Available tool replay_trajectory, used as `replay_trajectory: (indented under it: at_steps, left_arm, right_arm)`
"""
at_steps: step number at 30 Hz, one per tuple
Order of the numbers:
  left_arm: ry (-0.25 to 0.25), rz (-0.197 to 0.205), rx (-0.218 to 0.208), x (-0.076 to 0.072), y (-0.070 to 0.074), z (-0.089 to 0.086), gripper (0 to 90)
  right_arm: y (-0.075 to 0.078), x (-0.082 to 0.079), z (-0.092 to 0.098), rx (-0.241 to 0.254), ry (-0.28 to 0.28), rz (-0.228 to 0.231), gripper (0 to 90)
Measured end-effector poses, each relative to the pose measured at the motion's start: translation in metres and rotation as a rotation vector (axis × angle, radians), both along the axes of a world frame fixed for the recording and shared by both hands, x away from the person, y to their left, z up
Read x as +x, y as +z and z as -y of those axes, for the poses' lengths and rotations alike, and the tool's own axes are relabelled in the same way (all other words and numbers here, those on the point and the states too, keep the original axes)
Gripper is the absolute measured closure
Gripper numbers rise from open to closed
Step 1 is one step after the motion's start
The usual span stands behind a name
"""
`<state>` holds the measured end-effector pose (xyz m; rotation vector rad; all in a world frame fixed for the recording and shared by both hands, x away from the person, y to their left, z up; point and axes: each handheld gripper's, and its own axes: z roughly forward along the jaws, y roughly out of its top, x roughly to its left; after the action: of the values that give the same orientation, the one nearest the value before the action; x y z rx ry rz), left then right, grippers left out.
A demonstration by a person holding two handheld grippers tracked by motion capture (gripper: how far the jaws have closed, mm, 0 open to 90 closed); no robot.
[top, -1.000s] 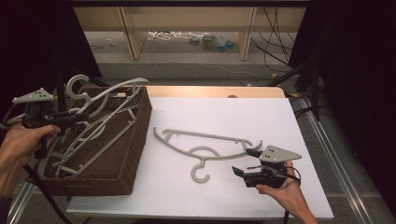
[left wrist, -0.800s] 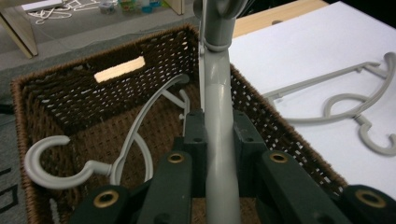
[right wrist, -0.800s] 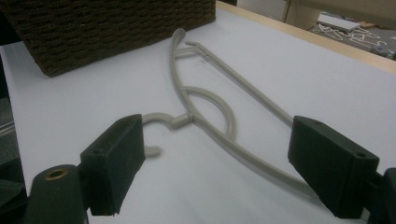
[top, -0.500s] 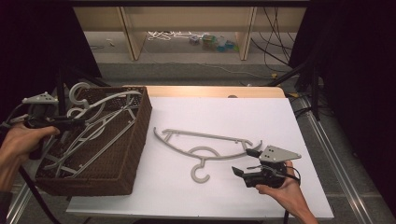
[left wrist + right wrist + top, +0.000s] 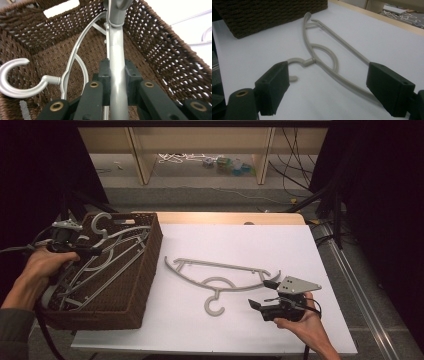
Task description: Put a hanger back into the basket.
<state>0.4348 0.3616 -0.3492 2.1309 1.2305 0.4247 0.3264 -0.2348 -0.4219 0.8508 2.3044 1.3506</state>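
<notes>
Grey hanger (image 5: 117, 75) sits clamped in the left gripper (image 5: 117, 77), lowering into the basket (image 5: 145, 265) at the worktop's left edge. Next: release. Right gripper (image 5: 329, 92) gapes over another hanger (image 5: 220, 277).

I see a wood shelf (image 5: 200, 150) far behind my table, with white hangers (image 5: 177, 158) and small toys (image 5: 227, 165) under it. Black cables (image 5: 295, 165) hang on the right.

The white tabletop (image 5: 240, 250) is brightly lit from above, while the surroundings are left dark; near glare is seen, and the close jaws are softly blurred.
</notes>
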Motion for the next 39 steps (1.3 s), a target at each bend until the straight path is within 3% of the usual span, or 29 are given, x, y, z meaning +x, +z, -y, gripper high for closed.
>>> replay_trajectory:
  at_steps: [3, 7, 11, 18, 22, 25, 39]
  left_arm:
    - [0.009, -0.014, 0.022, 0.003, -0.008, -0.003, 79.0]
    - [0.013, -0.036, 0.012, 0.004, -0.018, -0.009, 78.8]
    - [0.004, -0.068, 0.031, 0.004, -0.027, -0.012, 78.4]
    - [0.081, -0.112, 0.004, 0.003, -0.045, -0.021, 76.4]
    - [0.105, -0.108, -0.004, 0.003, -0.049, -0.023, 74.9]
    - [0.128, -0.106, 0.034, 0.004, -0.051, -0.023, 71.3]
    - [0.256, -0.108, 0.094, 0.009, -0.062, -0.025, 53.7]
  right_arm:
    - [-0.001, 0.0, 0.0, 0.002, 0.011, 0.002, 19.5]
    - [-0.001, 0.0, -0.001, 0.006, 0.007, -0.001, 19.5]
    - [-0.001, 0.001, -0.001, 0.002, 0.009, 0.002, 19.3]
    - [-0.001, 0.0, -0.001, -0.009, 0.006, -0.007, 19.2]
    - [-0.002, 0.001, -0.001, 0.001, 0.01, -0.001, 19.0]
    - [-0.002, 0.001, -0.001, -0.001, 0.008, -0.002, 18.9]
    - [-0.002, 0.002, 0.0, 0.008, 0.003, -0.005, 18.7]
